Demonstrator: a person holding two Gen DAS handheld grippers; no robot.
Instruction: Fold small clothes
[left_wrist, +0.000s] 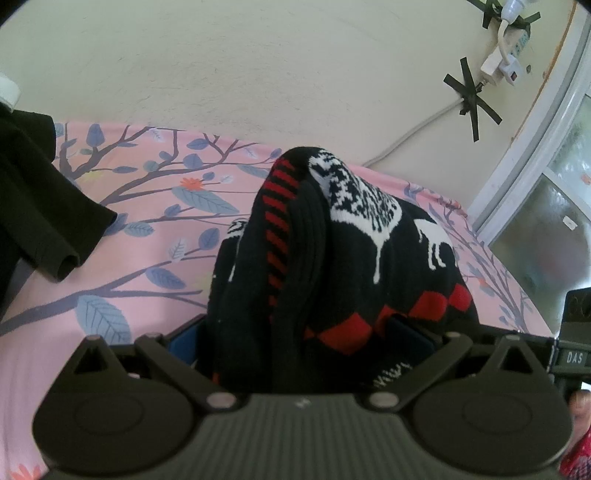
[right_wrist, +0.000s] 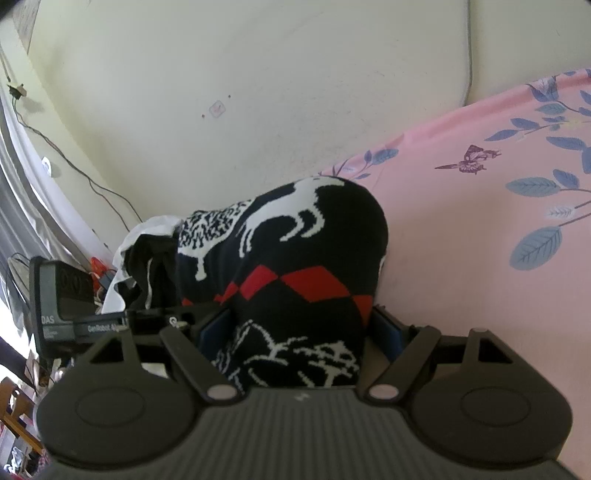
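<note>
Evidently, a black knitted garment with white animal figures and red diamonds (left_wrist: 369, 258) is bunched between both grippers over a pink leaf-printed bedsheet (left_wrist: 147, 229). The left gripper (left_wrist: 306, 332) and right gripper (right_wrist: 299, 325) are clamped widely around it. "DAS" is read at three o'clock on a black device (left_wrist: 574, 357).

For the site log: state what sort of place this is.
Probably a bedroom at home: a pink floral bedsheet against a plain wall, a power strip taped to it, and a window.
</note>
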